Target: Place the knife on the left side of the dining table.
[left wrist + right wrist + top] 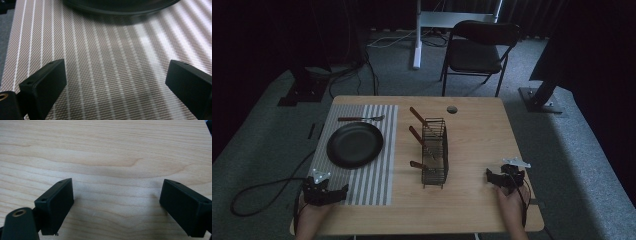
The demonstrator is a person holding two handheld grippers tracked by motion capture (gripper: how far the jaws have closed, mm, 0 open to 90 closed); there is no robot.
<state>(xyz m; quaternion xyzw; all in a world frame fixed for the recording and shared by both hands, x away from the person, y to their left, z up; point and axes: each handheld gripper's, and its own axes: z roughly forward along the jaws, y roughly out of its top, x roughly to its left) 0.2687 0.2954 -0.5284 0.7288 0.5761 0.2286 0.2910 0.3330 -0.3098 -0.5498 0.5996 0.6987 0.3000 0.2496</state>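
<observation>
Wooden and pale, the counter carries a striped placemat on its left half, and a black plate sits on the mat. Just beyond the plate, a fork with a brown handle lies across the far end of the mat. Near the middle of the counter stands a black wire caddy, and three brown-handled utensils poke out of its left side at a slant. A small dark round disc is set in the counter near the far edge. The left hand-held gripper rests at the near left corner, its tips over the near edge of the mat; in the left gripper view its jaws stand wide apart with nothing between them, above the mat's woven stripes, with the plate's rim just ahead. The right hand-held gripper is near the right edge, well apart from the caddy; in the right gripper view its jaws are also spread wide and empty over bare wood. A hand holds it from below. Beyond the counter, a dark folding chair stands on grey carpet.
</observation>
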